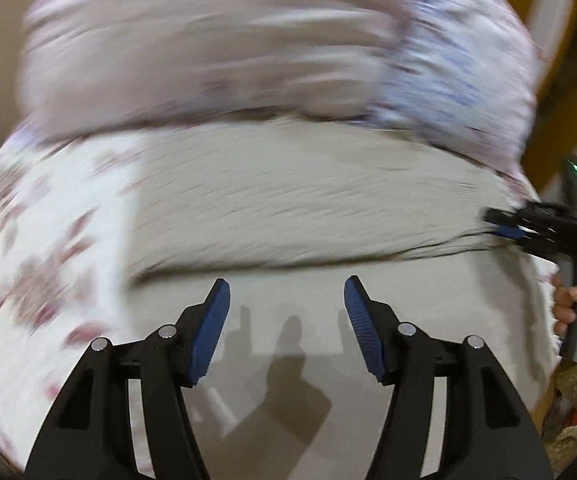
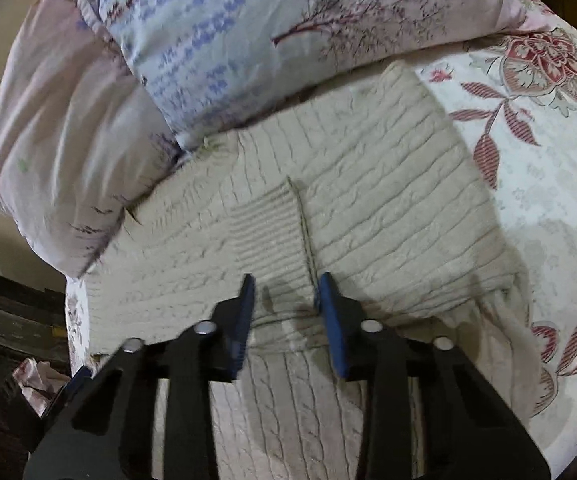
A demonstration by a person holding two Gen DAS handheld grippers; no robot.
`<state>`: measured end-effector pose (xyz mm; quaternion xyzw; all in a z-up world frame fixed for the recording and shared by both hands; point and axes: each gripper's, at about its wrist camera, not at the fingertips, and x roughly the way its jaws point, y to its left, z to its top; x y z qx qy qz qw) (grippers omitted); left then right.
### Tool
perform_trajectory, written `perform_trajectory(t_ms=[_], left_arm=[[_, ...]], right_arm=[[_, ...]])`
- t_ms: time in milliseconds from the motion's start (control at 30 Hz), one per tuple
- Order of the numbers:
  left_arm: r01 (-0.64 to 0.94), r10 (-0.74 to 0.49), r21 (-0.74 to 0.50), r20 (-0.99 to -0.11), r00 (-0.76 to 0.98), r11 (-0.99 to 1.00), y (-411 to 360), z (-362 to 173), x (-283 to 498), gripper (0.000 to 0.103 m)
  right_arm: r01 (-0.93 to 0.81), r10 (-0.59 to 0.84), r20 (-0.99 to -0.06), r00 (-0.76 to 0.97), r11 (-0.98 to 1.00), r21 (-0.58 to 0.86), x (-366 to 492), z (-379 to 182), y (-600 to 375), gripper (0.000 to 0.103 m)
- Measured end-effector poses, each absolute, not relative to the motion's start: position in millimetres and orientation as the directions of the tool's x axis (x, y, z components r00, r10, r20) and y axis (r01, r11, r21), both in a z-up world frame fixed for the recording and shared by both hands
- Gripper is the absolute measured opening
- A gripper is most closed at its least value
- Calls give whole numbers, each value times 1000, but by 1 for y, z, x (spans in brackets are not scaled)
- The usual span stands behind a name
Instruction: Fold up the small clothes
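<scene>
the beige knit sweater (image 2: 368, 200) lies on the floral bedsheet (image 2: 548, 200), just below the pillow (image 2: 248, 40). the left gripper (image 1: 286, 300) hangs spread above the sweater; the right gripper (image 2: 286, 292) is parted over its ribbed cuff (image 2: 268, 232), pinching nothing.

Bed (image 2: 548, 200): carries everything else, its cover bare along the right side in the right wrist view.
Sweater (image 2: 388, 184): lies flat on the bed, mid-bed, its far edge touching the pillows; a folded sleeve cuff (image 2: 268, 232) lies on top of its middle.
Pillows (image 2: 216, 40): at the head of the bed, behind the sweater; one (image 2: 60, 140) sits left, the other overlaps it to the right.
Left tongs (image 1: 286, 300): over the near part of the sweater (image 1: 288, 200), fingers apart.
Right tongs (image 2: 286, 292): over the sweater's near middle, straddling the cuff's near end; in the left wrist view they (image 1: 508, 228) reach the sweater's right edge.
</scene>
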<state>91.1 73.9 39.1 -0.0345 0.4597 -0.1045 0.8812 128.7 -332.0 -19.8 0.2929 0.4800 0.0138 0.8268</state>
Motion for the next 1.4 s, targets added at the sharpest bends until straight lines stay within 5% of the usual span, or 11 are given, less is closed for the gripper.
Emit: perform_trajectory(t_ms=[133,400,567,667,900,1400], left_arm=[[10,-160,-183,-829,536,983,118,28,77,60],[-43,-188,-239,-851,490,970,134,12,63,60],[-43,-232,-283,-855,464,958,138,5,55,60],[-44,-250,-304,-849,465,952,140,4,52,60],[-60,-333,-404,-822,462,913,153,3,46,60],[-86,-595,-665,-713,371,742,168,-9,10,41]], right_arm=[[222,293,-790,539,855,468,131,-19,-320,10],[138,147,-692,707,931,339,131,36,-308,8],[221,95,-796,597,935,277,135,-3,-318,9],[228,102,-812,574,933,279,131,-15,-321,15],[197,215,-769,602,893,404,101,7,-353,57],[250,438,-755,487,759,601,-2,-41,-429,54]])
